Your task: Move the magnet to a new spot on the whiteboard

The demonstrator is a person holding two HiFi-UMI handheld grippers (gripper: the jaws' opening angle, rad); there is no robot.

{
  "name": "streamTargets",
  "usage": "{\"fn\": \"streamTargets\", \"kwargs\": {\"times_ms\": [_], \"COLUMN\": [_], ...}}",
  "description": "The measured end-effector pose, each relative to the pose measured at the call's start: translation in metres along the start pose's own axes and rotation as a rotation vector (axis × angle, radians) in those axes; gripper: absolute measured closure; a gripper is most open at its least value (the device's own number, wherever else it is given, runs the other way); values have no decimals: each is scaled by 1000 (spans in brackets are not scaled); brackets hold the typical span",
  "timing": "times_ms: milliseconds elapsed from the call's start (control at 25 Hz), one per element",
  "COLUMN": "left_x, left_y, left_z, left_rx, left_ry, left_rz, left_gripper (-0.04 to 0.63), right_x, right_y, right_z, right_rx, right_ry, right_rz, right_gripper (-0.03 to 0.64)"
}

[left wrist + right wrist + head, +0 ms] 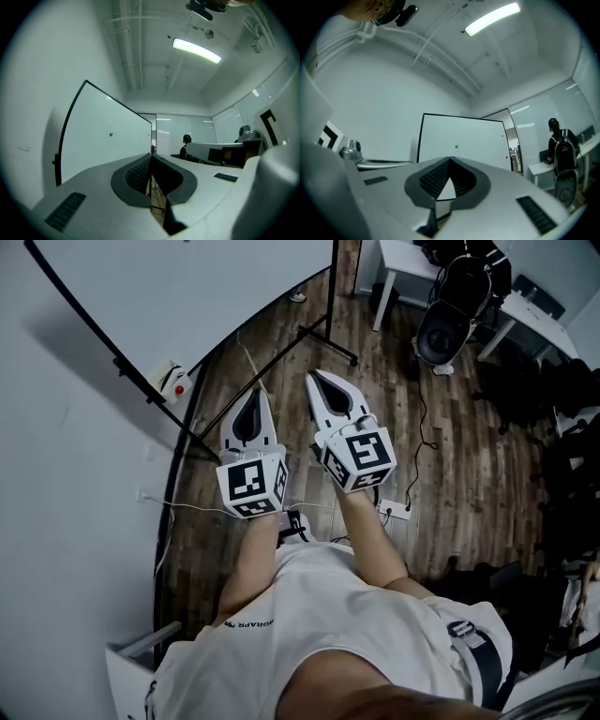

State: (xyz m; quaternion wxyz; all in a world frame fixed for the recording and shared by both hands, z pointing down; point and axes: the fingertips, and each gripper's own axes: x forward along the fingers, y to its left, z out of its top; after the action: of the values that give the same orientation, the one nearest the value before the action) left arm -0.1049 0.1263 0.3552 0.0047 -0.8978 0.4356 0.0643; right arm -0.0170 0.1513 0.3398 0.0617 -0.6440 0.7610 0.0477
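Observation:
A white whiteboard point(473, 136) in a black frame stands some way ahead, also in the left gripper view point(103, 145) and at the top of the head view point(187, 287). A small green magnet point(456, 146) sticks near its middle and shows as a green dot point(110, 134) from the left. Two more small magnets point(507, 157) sit near the board's right edge. My left gripper point(255, 395) and right gripper point(316, 379) are held side by side over the wooden floor, well short of the board. Both are shut, with nothing between the left gripper's point(151, 157) or the right gripper's point(450, 160) jaws.
The board's black stand legs point(319, 334) reach across the floor. A small white item with a red part point(173, 381) sits by the board. White desks point(403, 259), a black wheeled device point(448, 320) and floor cables point(394, 510) lie right. A person with a backpack point(560, 150) stands at a desk.

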Motion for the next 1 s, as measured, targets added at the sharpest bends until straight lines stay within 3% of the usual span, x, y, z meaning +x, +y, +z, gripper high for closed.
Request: {"fn": "streamTargets", "kwargs": {"times_ms": [440, 1000], "left_x": [99, 131], "left_y": [74, 115], "left_z": [3, 9], "left_rx": [-24, -32], "left_ry": [-8, -27], "left_rz": [3, 24], "left_gripper": [593, 592], "right_x": [126, 180], "right_y": [-16, -14], "right_z": [-10, -2], "right_rx": [23, -27], "right_ry": [3, -5], "right_rz": [18, 25], "right_gripper": [614, 614]}}
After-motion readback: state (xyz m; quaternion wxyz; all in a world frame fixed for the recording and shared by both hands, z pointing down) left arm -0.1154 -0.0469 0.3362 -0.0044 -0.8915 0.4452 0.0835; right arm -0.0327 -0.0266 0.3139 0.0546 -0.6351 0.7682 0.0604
